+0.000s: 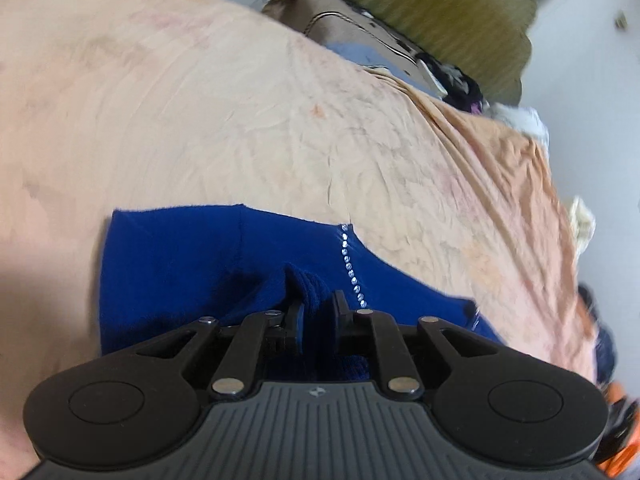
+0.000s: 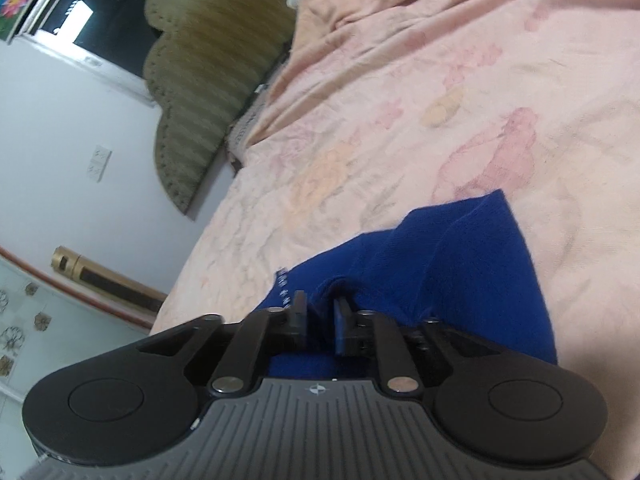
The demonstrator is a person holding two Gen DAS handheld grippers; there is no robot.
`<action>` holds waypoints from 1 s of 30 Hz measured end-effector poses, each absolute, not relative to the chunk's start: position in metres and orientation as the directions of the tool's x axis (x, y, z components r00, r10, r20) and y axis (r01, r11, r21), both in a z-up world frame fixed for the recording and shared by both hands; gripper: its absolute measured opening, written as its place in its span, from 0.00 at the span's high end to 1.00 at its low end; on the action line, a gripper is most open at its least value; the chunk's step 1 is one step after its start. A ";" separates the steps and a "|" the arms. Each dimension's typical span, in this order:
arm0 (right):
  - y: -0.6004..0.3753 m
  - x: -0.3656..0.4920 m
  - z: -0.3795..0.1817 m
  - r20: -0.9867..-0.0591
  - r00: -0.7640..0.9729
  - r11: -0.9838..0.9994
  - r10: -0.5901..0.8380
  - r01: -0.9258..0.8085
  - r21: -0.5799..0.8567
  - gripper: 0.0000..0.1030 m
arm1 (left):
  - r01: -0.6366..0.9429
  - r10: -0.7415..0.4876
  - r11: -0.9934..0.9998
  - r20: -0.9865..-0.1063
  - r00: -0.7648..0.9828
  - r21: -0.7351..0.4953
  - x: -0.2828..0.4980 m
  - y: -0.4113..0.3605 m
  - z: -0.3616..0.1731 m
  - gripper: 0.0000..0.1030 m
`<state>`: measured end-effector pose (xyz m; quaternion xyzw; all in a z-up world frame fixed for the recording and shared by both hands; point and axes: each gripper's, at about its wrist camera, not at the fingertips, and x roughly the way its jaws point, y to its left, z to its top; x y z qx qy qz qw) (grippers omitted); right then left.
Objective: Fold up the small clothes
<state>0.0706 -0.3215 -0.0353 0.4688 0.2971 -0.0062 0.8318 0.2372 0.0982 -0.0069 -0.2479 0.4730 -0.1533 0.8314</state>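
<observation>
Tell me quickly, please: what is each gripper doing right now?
Left gripper: closed on a bunched fold of the blue garment.
Right gripper: closed on the same blue garment.

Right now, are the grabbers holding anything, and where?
Both hold the blue garment: the left gripper pinches a bunched fold beside the sparkly trim, the right gripper another fold.

My left gripper [image 1: 317, 308] pinches a bunched fold of the blue garment [image 1: 180, 264], fabric squeezed btwn both fingers. Rest of it lies on the peach bedsheet [image 1: 200, 100]. Row of small rhinestones [image 1: 352, 268] runs just right of my grip. Olive headboard [image 1: 432, 4] at top, blurred.
</observation>
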 end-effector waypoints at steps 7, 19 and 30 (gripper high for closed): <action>-0.329 0.073 -0.020 -0.501 0.860 0.647 0.100 0.326 0.689 0.42 | -0.137 -0.550 0.705 -0.658 0.514 -0.696 0.250 0.128 -0.021 0.64; -0.295 0.099 -0.010 -0.591 0.803 0.835 0.074 0.274 0.477 0.37 | -0.064 -0.393 0.838 -0.680 0.620 -0.542 0.241 0.145 0.012 0.33; -0.281 0.108 -0.016 -0.665 0.745 0.930 0.058 0.202 0.308 0.74 | 0.278 -0.342 0.935 -0.766 0.544 -0.220 0.226 0.071 0.002 0.76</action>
